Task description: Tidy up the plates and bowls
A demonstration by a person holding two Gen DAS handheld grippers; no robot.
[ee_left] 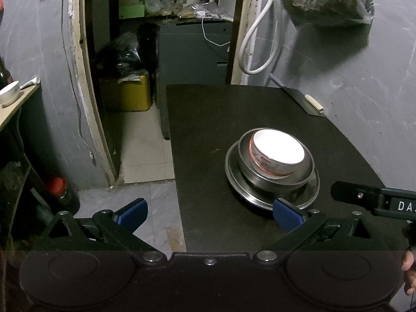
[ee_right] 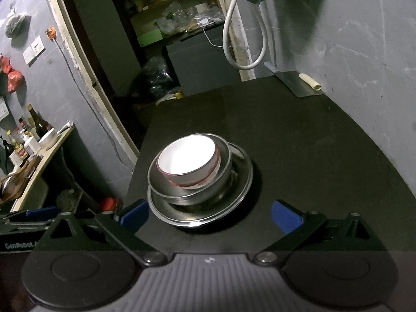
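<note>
A red-banded white bowl [ee_right: 187, 158] sat nested in a steel bowl [ee_right: 192, 191] on a round steel plate [ee_right: 234, 202] atop the black bench [ee_right: 312, 156]; the left hand-held gripper [ee_left: 210, 214] and the right hand-held gripper [ee_right: 210, 214] were spread wide, holding nothing.

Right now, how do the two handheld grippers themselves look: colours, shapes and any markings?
Both are black linkage frames with round silver pivot bolts and blue pads on the fingertips. The left gripper has a smooth black body; the right gripper has a ribbed grey one. White lettering, partly cut off, shows on each gripper's body in the other's view.
</note>
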